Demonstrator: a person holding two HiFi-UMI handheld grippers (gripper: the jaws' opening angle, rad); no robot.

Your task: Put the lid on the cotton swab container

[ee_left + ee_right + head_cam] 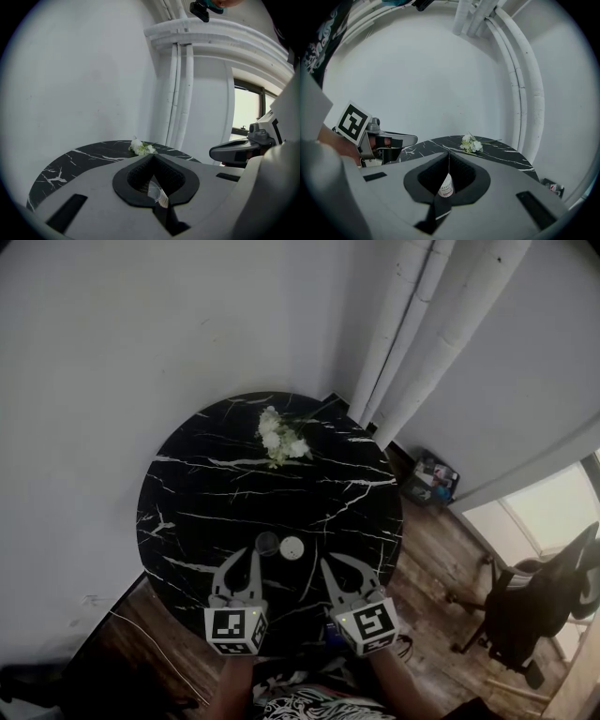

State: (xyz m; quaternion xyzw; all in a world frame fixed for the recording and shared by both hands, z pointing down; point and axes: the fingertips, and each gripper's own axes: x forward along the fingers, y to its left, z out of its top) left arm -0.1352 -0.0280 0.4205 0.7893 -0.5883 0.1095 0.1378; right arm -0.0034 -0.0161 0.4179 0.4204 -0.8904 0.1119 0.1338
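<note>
Standing on the near part of the round black tabletop (187, 474), the cotton swab container (292, 547) shows white from above. The lid (267, 543), a small clear round piece, lies just beside it on the left, so it is not yet on. A small bunch of white flowers (280, 440) lies at the far side, well apart from both.

The left gripper (251, 563) has its tips near the lid, and the right gripper (325, 565) is near the container. In each gripper view the jaws are closed, tip against tip, and they hold nothing. The clear lid and the labelled container only show through the slit behind the tips.

I judge the lid to be very light, thin, stiff and smooth, so it can slip or tip easily. It seems best to take it by two opposite sides of its rim, with a gentle squeeze. The container also looks light and may slide, so the right jaws could steady its wall.
</note>
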